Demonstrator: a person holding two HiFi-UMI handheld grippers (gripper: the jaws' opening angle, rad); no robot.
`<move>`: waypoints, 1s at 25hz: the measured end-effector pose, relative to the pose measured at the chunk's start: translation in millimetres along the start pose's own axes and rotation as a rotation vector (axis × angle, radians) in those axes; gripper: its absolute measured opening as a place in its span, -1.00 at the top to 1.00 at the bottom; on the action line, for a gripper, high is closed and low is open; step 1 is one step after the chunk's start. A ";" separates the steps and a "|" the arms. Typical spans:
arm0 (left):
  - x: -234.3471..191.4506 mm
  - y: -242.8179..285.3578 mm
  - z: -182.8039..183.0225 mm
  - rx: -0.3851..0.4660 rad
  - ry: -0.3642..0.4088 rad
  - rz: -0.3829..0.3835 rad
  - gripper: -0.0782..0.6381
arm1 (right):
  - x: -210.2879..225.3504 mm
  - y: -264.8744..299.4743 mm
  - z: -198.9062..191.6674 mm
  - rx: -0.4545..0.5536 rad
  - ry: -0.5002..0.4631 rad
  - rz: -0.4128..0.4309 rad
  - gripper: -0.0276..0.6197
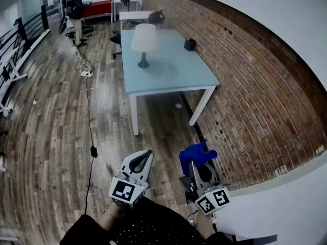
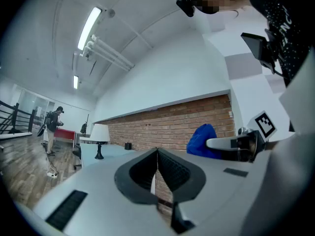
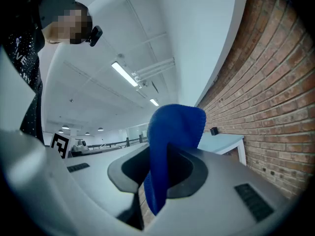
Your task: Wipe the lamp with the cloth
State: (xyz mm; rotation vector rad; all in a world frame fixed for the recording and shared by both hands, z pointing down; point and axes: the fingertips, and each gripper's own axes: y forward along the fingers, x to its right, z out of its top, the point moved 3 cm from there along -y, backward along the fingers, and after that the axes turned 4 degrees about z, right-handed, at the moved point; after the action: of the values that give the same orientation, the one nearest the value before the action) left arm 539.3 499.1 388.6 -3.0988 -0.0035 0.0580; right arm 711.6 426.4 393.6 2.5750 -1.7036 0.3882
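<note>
Room: we look steeply down on a long room with a wood-plank floor (image 1: 51, 137); its far end is small and hard to read.
Brick wall: a brick wall (image 1: 245, 86) runs along our right side, cut off by the picture's curved edge.
Table: a pale blue table (image 1: 173, 70) with white legs stands against that wall, well ahead of us; we see only its two near legs.
Person: a person (image 1: 77, 9) stands at the far end, too small for us to tell what they are handling.
Lamp: the lamp (image 1: 144, 44) has a white shade on a dark foot. It stands upright on the left part of the table, well apart from both tools. The shade hides the top of its stem.
Left gripper: our left gripper (image 2: 157, 154) points toward the table, its jaws pressed together with nothing between them.
Right gripper: our right gripper (image 3: 167, 151) is just beside the left one, its jaws clamped on the cloth. In the head view its fingertips are buried under the fabric.
Cloth: the blue cloth (image 1: 196, 154) bunches above the jaws and hangs below them, blocking the middle of the right gripper view.
Black box: a small black box (image 1: 190, 44) sits near the table's wall edge; we cannot tell what it is.
Cable: a thin dark cable (image 1: 88, 111) trails along the floor left of the table.
</note>
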 end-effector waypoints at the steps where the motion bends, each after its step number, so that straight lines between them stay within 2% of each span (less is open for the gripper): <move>1: -3.1 7.1 -2.2 -0.009 -0.006 0.009 0.76 | 6.4 4.2 0.0 0.000 0.005 0.000 0.68; 6: -17.0 45.2 -3.0 0.016 -0.018 -0.008 0.76 | 36.7 30.4 -1.0 0.003 0.040 -0.012 0.68; 9: -37.6 72.5 -5.3 0.004 -0.004 -0.006 0.76 | 54.4 59.3 -1.5 0.007 0.036 -0.018 0.68; 18: -115.1 162.4 10.8 0.020 0.001 -0.028 0.76 | 95.4 185.8 4.2 -0.007 0.056 0.035 0.68; 25: -185.8 223.1 10.1 0.010 0.011 -0.021 0.76 | 118.1 280.7 0.9 -0.026 0.049 0.079 0.68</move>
State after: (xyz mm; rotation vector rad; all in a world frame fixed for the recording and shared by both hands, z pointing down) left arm 353.6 276.1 376.1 -3.0888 -0.0355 0.0405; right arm 500.1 207.4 387.5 2.4651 -1.7857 0.4259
